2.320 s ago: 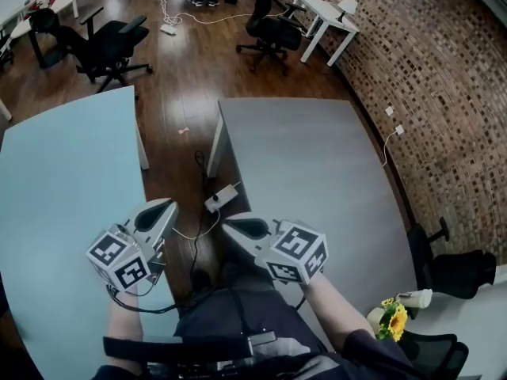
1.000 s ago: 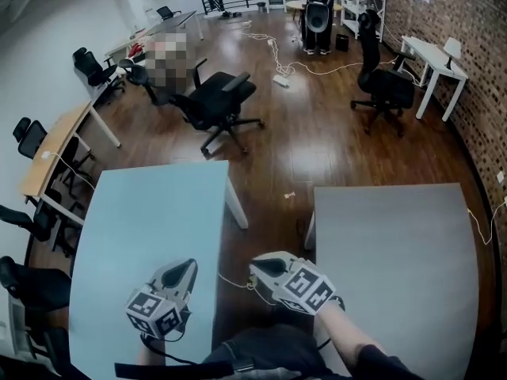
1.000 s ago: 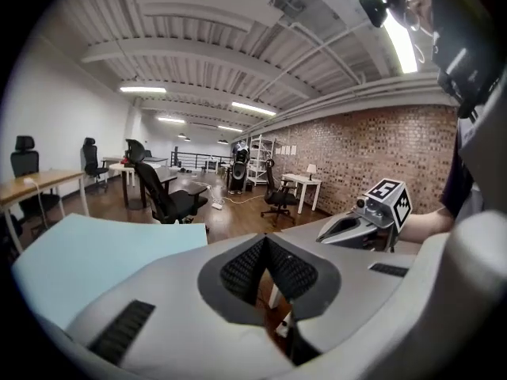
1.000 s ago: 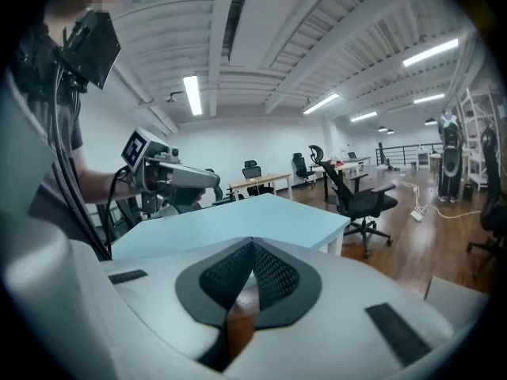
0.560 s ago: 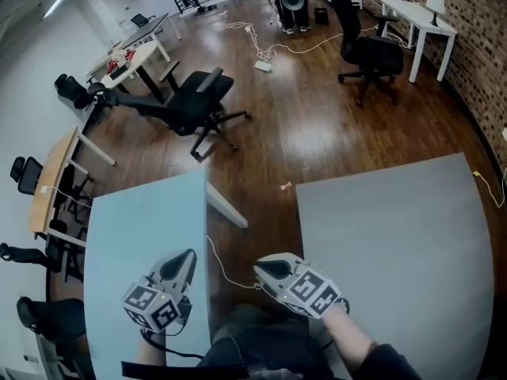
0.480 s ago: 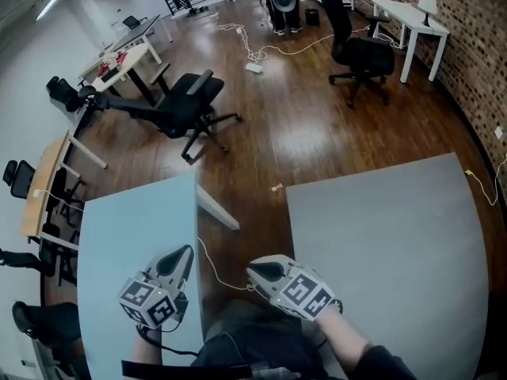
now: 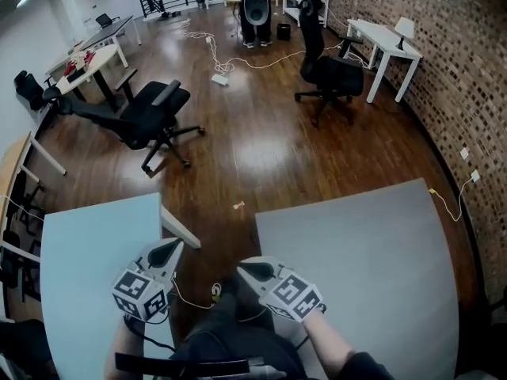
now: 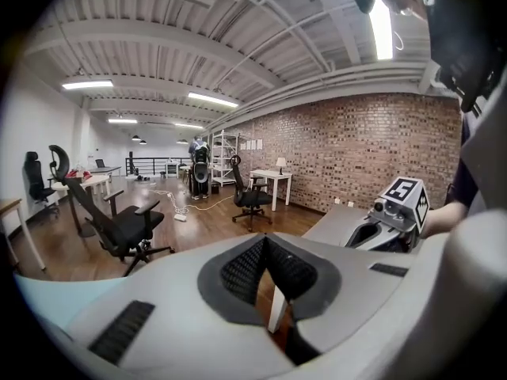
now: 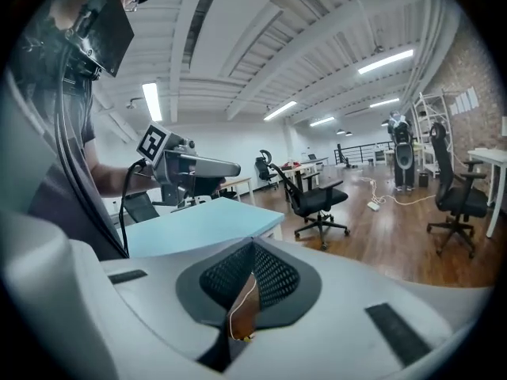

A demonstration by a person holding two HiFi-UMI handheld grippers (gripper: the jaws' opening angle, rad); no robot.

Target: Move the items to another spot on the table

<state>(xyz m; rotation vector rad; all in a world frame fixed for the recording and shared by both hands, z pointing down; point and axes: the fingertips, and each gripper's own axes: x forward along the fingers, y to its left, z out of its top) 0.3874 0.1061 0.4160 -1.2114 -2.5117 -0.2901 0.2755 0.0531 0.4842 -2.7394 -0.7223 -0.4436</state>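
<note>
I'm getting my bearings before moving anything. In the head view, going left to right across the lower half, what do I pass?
Light blue table → left gripper → right gripper → grey table → brick wall.

left gripper [image 7: 169, 248] grey, black mesh pads [image 8: 242, 269] | right gripper [image 7: 245, 267] alike | marker cube [image 7: 142, 293] black-white | black cable [image 9: 122, 212] under left gripper | dark trousers [image 7: 230, 340]
</note>
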